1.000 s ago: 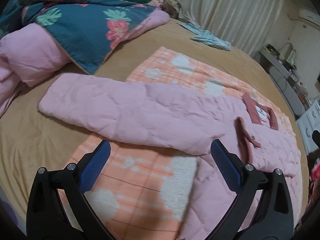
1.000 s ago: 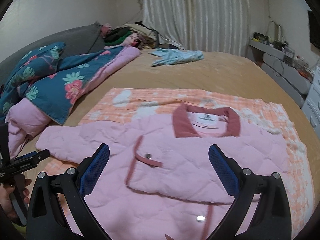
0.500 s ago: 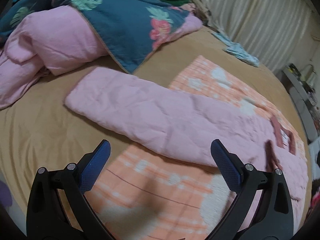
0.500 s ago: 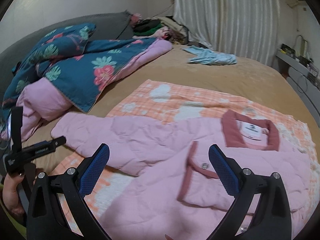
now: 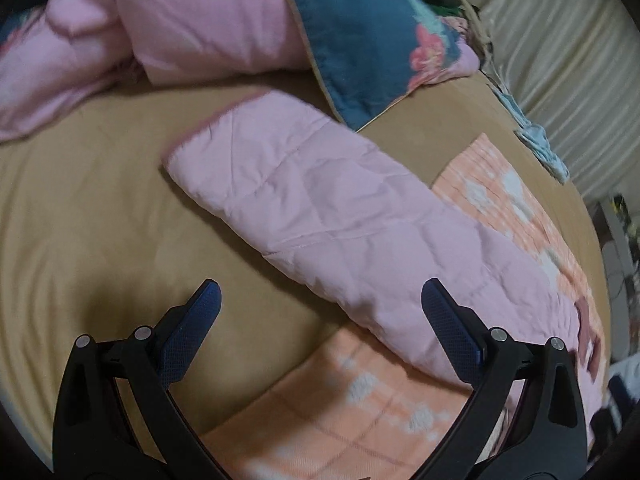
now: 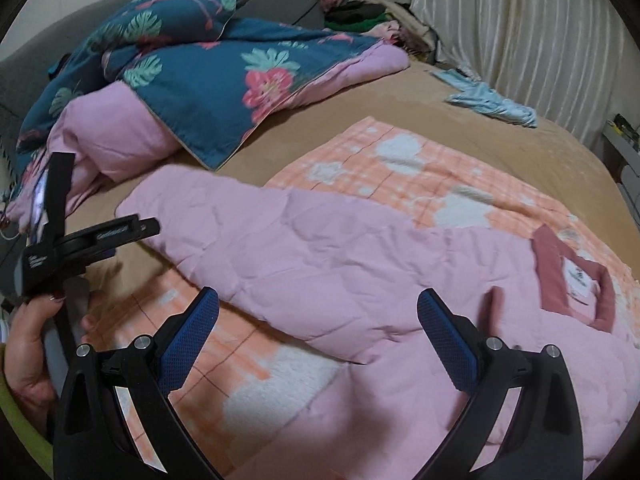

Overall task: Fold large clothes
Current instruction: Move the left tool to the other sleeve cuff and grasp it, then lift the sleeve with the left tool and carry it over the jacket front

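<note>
Tan bed (image 6: 400,100) bears pink jacket (image 6: 360,280), sleeve (image 5: 320,208) lying leftward; both hand-held grippers gape empty.

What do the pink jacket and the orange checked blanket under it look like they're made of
Pink jacket: apparently a thin padded woven fabric, matte, with stitched quilting lines and fine creases; the fibre can't be told. Orange checked blanket: looks like soft fleece or plush, since its white patches show a fuzzy nap.

Tan bed (image 6: 400,96) w/ orange blanket (image 6: 400,168), floral duvet (image 6: 208,80), blue cloth (image 6: 488,104).
</note>
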The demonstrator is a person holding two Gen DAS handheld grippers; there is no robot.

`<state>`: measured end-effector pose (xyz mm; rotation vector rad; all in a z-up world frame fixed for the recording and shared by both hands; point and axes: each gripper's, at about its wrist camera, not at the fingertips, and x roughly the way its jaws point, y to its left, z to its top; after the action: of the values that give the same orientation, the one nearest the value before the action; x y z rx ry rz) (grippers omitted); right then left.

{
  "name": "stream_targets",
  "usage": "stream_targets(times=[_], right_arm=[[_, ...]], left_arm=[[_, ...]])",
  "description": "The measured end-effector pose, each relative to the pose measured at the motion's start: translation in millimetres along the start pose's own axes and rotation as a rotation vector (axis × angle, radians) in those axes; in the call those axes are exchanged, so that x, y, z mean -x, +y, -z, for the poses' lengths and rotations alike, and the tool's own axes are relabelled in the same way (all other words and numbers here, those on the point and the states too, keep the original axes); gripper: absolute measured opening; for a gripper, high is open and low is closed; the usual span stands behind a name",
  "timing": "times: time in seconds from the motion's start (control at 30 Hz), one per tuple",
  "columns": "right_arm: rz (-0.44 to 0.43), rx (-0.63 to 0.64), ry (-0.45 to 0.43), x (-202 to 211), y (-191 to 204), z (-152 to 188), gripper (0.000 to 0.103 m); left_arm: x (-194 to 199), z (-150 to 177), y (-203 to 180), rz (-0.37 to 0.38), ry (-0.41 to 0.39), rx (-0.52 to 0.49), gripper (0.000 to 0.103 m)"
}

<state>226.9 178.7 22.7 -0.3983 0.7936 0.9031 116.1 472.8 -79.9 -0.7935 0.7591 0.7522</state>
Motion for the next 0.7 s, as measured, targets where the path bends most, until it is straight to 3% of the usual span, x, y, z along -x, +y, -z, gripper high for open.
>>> stream_targets(times=[0.2,0.47,0.5,0.53,0.63,0.7], right_arm=[[-0.023,-0.035,0.030,-15.2,-2.6,9.6,0.099],[0.006,-0.076,0.041,-11.0,-31.4,24.2,0.099],[0.010,-0.085,0.039,-9.2,-36.1,25.1,0.099],[0.014,-0.091,0.037,-8.3,-39.3,25.5,0.099],[0.039,-0.105,0.026,-0.7,-52.1,29.2,0.099],[0.048,-0.135,0.014,6.4,-61.8,33.2,0.099]], left_arm=[[-28.7,-5.8,18.3,0.048,0.014,0.109,0.094],[-46.2,-31.3,30.7,0.066,-0.040,0.183,0.094],[-48.0,-34.1,31.1,0.072,-0.043,0.188,0.087],[-48.6,-35.9,31.5,0.072,-0.048,0.194,0.068],[-43.7,-38.2,29.1,0.031,-0.077,0.176,0.027],[-32.3,-40.9,29.2,0.044,-0.107,0.173,0.013]])
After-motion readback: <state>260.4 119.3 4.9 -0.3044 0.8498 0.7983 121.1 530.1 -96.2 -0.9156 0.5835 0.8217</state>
